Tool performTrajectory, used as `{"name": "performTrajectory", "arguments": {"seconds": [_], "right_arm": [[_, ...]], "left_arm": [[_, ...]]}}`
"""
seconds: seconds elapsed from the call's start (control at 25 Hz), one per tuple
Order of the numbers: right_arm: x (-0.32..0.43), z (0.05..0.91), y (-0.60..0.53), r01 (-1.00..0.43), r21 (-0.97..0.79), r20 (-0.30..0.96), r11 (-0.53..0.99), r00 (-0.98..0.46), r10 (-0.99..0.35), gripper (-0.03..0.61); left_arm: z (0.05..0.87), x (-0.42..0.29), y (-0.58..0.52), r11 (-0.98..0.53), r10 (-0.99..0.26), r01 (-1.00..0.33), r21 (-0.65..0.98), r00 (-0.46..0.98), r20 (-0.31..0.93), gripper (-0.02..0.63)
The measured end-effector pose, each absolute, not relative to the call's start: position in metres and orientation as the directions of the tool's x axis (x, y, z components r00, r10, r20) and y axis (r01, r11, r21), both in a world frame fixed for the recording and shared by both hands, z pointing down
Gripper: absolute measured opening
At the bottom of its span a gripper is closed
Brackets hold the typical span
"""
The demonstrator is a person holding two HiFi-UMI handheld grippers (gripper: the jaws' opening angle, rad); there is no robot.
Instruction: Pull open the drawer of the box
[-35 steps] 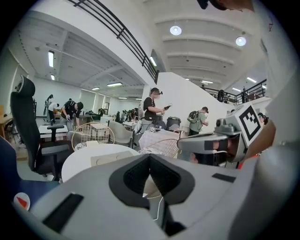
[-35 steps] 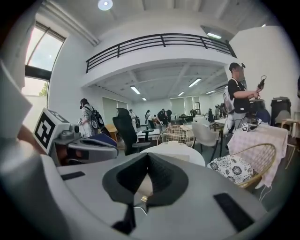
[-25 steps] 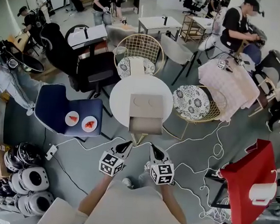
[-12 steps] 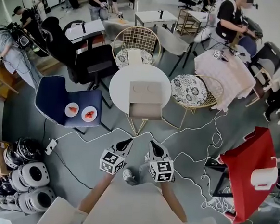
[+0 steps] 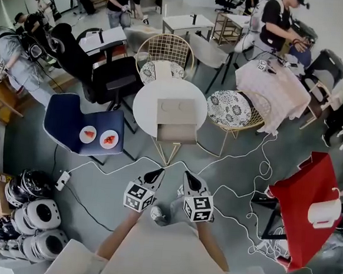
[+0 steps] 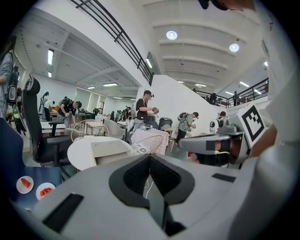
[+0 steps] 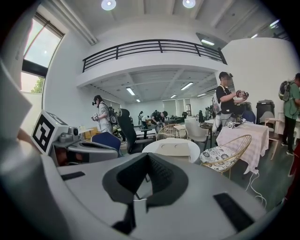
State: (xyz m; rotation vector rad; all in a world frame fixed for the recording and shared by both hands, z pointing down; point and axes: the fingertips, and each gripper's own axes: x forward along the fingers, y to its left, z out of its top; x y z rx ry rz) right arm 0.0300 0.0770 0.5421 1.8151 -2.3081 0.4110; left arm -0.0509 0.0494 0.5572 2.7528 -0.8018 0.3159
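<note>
Drawer (image 5: 176, 132), as I take it, is the lower, darker face of the box (image 5: 177, 111) that is turned toward me. The box sits straight ahead of both claws and well apart from them, at the near edge of a round table (image 5: 147, 105).

My left claw (image 5: 155, 175) (image 6: 150, 161) and right claw (image 5: 192, 179) (image 7: 149, 159) are side by side. Each has its jaws pressed together on nothing.

Between the claws and the table there is bare floor, with loose cables (image 5: 268, 170) ahead and to the right, and then the table's thin wire legs (image 5: 167, 154).

The box looks like cardboard or thin board, so I judge it light and apt to slide. A pull on the drawer alone could drag the whole box off the edge. I would steady the top with one claw and pull the front with the other. From here I can make out no handle, only two round marks on the upper face.

Ahead and left of my left claw is a blue chair (image 5: 63, 125) bearing two plates (image 5: 89, 134). Ahead and right of my right claw, a wire chair (image 5: 261, 126) stands close beside the table. Beyond the table are another wire chair (image 5: 169, 50) and a black office chair (image 5: 120, 79). None of these blocks the straight line to the box.
</note>
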Motion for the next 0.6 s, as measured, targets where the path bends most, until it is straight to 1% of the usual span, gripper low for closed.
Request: {"name": "performTrajectory", "arguments": {"seconds": [0.6], "right_arm": [[0.0216,0.5419,0.0754,-0.968,-0.093,0.313,0.231,-0.249,-0.916,0.015]], "left_arm": [[0.5609,-0.0583,0.0481,-0.808,-0.502,-0.559,0.186,0.818,0.281,0.011]]}}
